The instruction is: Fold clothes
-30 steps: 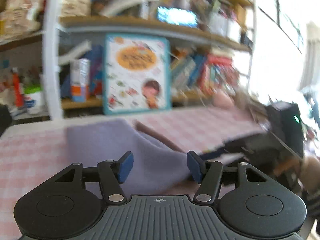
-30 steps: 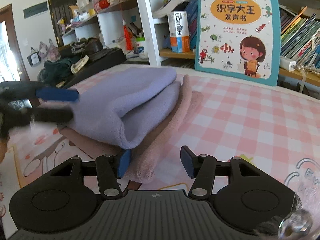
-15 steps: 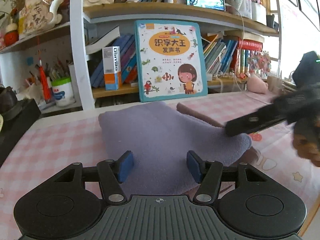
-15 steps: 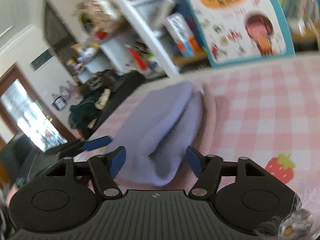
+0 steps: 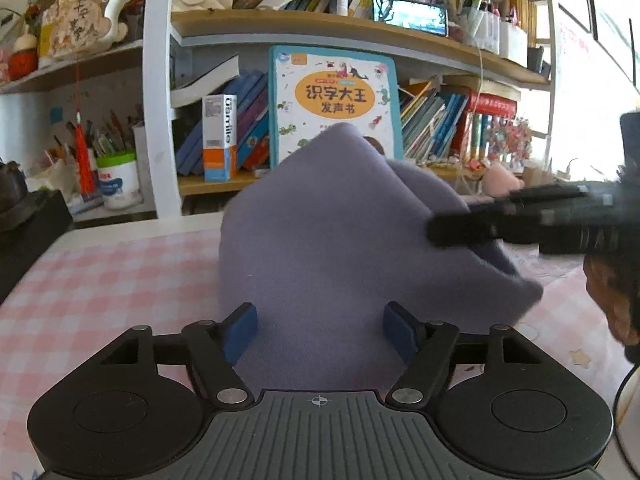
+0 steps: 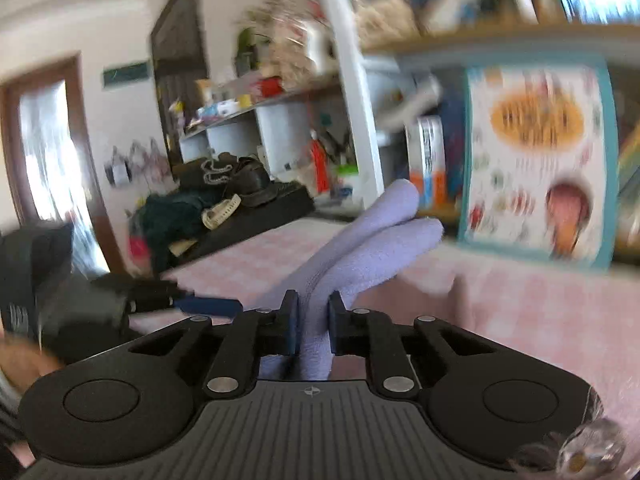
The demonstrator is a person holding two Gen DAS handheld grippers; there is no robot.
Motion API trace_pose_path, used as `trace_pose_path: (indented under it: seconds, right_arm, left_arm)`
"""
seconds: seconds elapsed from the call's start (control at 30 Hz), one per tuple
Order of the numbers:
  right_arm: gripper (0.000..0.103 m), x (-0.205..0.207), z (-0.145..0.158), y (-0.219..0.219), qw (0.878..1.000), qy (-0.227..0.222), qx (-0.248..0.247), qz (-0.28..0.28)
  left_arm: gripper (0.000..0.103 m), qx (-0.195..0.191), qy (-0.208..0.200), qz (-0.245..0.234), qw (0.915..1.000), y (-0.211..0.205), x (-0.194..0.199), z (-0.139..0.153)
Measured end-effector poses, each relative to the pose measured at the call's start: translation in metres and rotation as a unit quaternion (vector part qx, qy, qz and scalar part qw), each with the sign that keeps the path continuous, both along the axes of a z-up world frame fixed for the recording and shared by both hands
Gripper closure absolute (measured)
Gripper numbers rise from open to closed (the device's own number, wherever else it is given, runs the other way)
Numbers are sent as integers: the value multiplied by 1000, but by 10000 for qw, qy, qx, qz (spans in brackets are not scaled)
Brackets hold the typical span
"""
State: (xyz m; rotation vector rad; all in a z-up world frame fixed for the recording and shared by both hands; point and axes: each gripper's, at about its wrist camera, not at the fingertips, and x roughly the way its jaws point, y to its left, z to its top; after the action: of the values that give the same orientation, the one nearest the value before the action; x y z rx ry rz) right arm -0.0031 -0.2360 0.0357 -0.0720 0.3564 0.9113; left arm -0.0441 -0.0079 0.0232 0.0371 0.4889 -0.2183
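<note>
The purple cloth [image 5: 340, 248] is up off the pink checked tabletop [image 5: 100, 280] at its right side, pinched and lifted, while its near edge seems to sit low between the blue pads of the left tool [image 5: 319, 332]. That left tool stands wide open, holding nothing, the cloth simply lying in the gap. The right tool [image 6: 313, 326] is closed down tight on a doubled edge of the cloth, two soft layers squeezed between its pads; in the left view it comes in from the right, blurred, gripping the raised flank.

Trouble could come here. The grip takes only a narrow strip of thick, fleecy fabric, so a quick pull could let one layer slide out and the fold fall open. The lifted part is peaked like a tent, and if it drops unevenly the edges will not line up. The open left tool pins nothing, so the whole piece could drag across the tabletop with the pull. The big picture book [image 5: 335, 100] stands propped just behind and could be knocked by a high swing.

From the right view, the cloth runs as a long double roll away from the tool toward the bookshelf [image 5: 320, 28], rising as it goes; that is its long axis.
</note>
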Motion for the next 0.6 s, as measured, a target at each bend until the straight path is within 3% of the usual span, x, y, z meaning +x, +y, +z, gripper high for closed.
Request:
trace_pose_path:
  seconds: [0.07,0.1,0.2,0.33,0.37,0.53,0.6]
  right_arm:
    - [90,16,-16,1,9960,665,-388,-445]
    - [87,33,-30,-5,9896,1269,-294,-605]
    - [86,55,-40,-26,9750,2102,445,-563]
    - [84,50,-36,-23,9785,1944,379,-576]
    - [88,49,-35,-21,9796,1889,373,-581]
    - [93,22,-7,-8,9971,545,142,-513]
    - [93,31,-11,-2,9956,650,-53,-672]
  left_arm:
    - [30,163,48,67,9998,-2,2,-1]
    - [28,157,68,79,9998,-2,3,-1]
    - [28,81,85,123,9999,1,2,1]
    - [28,-123,32,189,9997,10,-1,5]
    - [28,-174,19,205,9996,12,-2,6]
    - [28,-302,-28,247,9992,16,-1,9]
    - [28,-325,-20,251,9992,16,-1,9]
